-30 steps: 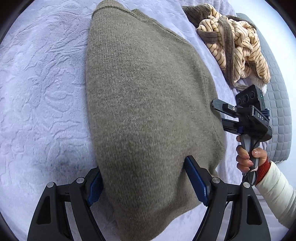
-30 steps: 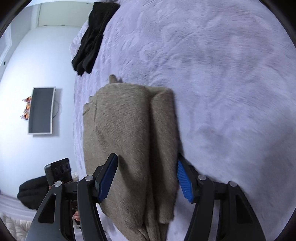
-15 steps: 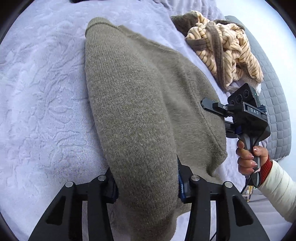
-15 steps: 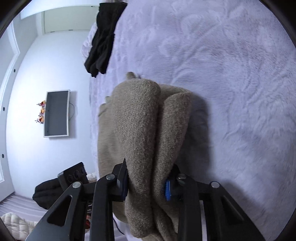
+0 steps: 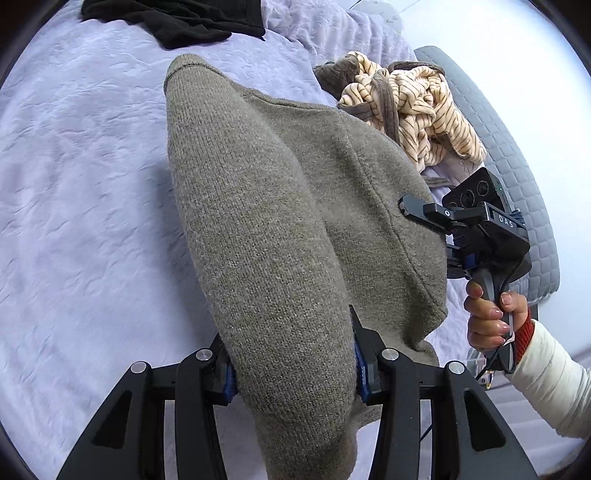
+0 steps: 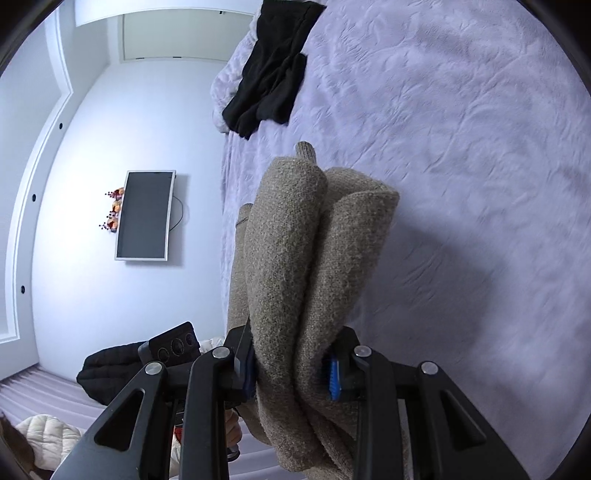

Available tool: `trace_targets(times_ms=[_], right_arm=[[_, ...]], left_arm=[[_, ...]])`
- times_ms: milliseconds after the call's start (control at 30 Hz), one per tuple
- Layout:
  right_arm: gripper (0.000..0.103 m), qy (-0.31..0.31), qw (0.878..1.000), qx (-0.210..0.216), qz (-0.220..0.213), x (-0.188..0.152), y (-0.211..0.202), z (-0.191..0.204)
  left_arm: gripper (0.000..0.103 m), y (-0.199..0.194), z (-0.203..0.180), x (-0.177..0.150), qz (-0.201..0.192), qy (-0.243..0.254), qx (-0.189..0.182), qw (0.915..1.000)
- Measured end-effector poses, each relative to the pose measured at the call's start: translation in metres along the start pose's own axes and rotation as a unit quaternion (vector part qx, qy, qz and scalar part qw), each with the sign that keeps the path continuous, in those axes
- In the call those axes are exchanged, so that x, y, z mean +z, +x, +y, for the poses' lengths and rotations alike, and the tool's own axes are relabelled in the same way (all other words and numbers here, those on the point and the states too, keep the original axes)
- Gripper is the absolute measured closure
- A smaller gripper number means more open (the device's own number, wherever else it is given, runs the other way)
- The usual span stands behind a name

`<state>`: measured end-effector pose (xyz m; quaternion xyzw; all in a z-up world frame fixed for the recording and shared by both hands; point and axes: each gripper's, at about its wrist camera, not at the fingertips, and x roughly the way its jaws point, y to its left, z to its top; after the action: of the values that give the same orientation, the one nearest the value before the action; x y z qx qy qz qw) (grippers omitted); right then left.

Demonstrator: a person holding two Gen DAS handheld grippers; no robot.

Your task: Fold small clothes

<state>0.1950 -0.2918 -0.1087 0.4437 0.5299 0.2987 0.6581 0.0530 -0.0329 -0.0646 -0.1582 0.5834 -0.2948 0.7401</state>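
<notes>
A folded olive-brown knit sweater point(image 5: 280, 221) hangs lifted above the lavender bedspread point(image 5: 81, 192). My left gripper point(image 5: 291, 365) is shut on its near edge, the cloth bunched between the blue pads. My right gripper point(image 6: 291, 369) is shut on the other edge of the same sweater point(image 6: 295, 266), gripping several bunched layers. The right gripper also shows in the left wrist view point(image 5: 410, 206), at the sweater's right side, held by a hand.
A black garment point(image 5: 173, 18) lies at the far end of the bed, also seen in the right wrist view point(image 6: 273, 62). A crumpled cream striped garment point(image 5: 417, 107) lies to the right by a grey quilted pad point(image 5: 517, 184). A wall-mounted screen point(image 6: 146, 214) hangs beyond the bed.
Both grippers closed on the sweater's edges and lifted it off the bedspread; the cloth now bunches and hangs between them.
</notes>
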Motion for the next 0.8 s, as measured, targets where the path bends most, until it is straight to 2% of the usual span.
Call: trace_targets(times_ms=[200,333,467,567,700,800], right_arm=[[0.071,0.009,1.0,0.011,0.019,-0.049,0.041,0.012],[0.071,0.02,0.999,0.002,0.039,-0.072,0.08,0.006],[0.071,0.031,0.996,-0.047,0.064,-0.085,0.116,-0.014],[0.067,0.043,0.994,-0.087,0.05,-0.087,0.119,-0.022],[0.042,0.028,0.987,-0.159,0.024,-0.09,0.098,-0.011],[0.042,0.025,0.984,-0.174,-0.001,-0.097,0.077,-0.001]], left_arm=[[0.055,-0.042,0.028,-0.043,0.01,-0.014,0.021,0.9996],[0.055,-0.052,0.055,-0.073,0.023,-0.024,0.053,0.998],[0.053,-0.04,0.079,-0.093,0.047,-0.027,0.106,0.9929],[0.04,-0.042,0.088,-0.101,0.049,-0.036,0.129,0.9898],[0.037,-0.065,0.089,-0.106,0.034,-0.034,0.164,0.9853],[0.035,-0.081,0.089,-0.104,0.014,-0.039,0.186,0.9817]])
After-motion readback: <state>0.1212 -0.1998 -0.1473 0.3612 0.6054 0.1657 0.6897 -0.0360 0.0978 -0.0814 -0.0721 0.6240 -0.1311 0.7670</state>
